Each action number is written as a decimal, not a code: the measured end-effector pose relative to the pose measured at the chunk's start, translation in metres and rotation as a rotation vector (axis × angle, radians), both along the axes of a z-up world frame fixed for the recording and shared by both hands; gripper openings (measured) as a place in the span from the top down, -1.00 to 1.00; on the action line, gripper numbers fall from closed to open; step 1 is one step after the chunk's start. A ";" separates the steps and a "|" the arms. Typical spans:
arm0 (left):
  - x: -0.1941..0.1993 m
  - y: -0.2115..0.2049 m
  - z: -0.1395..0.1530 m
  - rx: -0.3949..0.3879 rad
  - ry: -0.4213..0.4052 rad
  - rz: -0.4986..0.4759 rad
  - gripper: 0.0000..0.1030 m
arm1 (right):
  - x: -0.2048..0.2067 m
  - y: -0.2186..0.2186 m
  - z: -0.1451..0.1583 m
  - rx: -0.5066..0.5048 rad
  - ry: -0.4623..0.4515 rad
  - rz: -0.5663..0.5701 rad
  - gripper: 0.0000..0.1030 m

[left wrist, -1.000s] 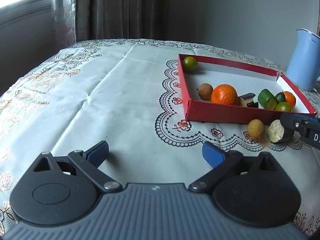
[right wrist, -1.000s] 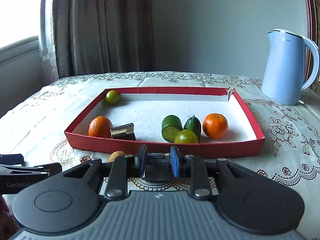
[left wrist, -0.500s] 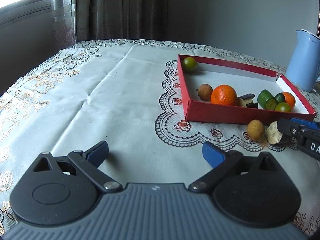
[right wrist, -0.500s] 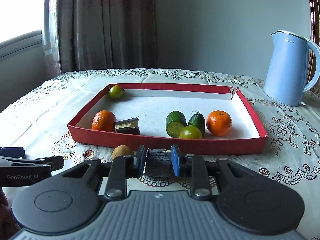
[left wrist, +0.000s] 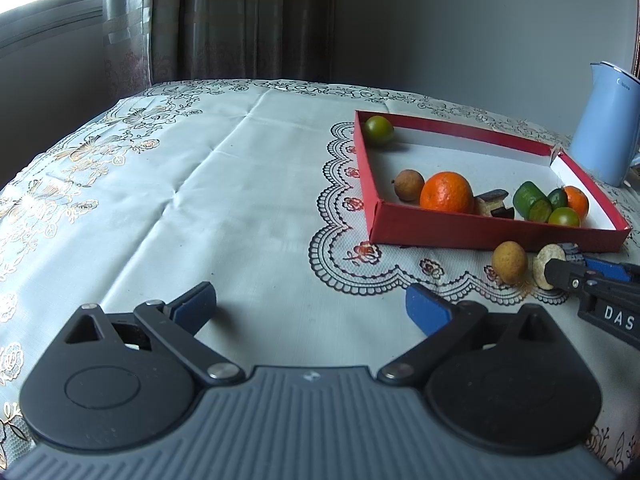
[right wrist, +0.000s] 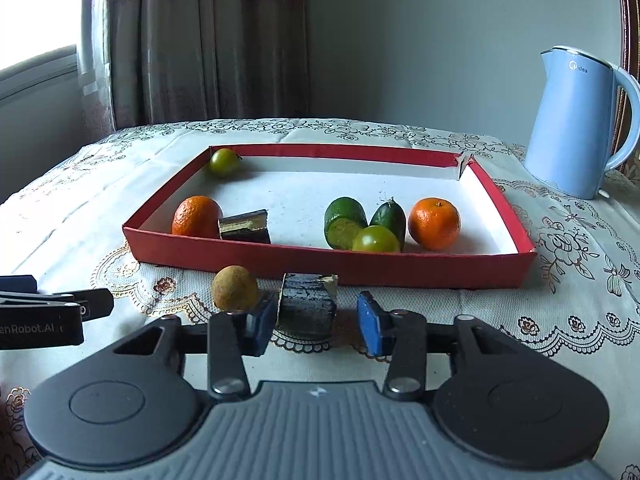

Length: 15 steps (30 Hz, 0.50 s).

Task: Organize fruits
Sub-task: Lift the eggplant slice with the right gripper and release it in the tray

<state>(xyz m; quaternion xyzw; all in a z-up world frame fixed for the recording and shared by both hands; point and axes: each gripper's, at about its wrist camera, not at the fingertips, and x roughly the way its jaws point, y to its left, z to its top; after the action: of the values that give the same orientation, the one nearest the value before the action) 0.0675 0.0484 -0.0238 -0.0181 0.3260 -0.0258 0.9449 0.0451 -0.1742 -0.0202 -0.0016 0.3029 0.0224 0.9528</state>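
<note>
The right claw (right wrist: 316, 322) is opening now, letting go of the dark cut chunk (right wrist: 307, 304) it was clamping; the chunk sits on the surface (right wrist: 500, 320) in front of the red tray (right wrist: 400, 270), not inside. The left claw (left wrist: 310, 306) gapes empty.

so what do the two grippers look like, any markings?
Both match: the left gripper and right gripper have black linkage arms, blue fingertip pads, silver pivot pins, round black discs and a ribbed grey body. White lettering runs along the sides.

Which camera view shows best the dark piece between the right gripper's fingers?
The right wrist view: the dark piece lies close, between the opening jaws. In the left wrist view only its pale cut end shows, partly hidden.
</note>
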 end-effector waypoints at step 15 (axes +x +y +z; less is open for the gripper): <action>-0.002 0.000 0.000 0.005 -0.016 0.003 -1.00 | 0.011 0.001 0.051 -0.026 -0.162 0.047 0.46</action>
<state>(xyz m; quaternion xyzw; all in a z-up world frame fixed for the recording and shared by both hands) 0.0659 0.0484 -0.0235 -0.0160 0.3186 -0.0240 0.9475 0.0559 -0.1729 0.0310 -0.0230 0.2250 0.0407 0.9732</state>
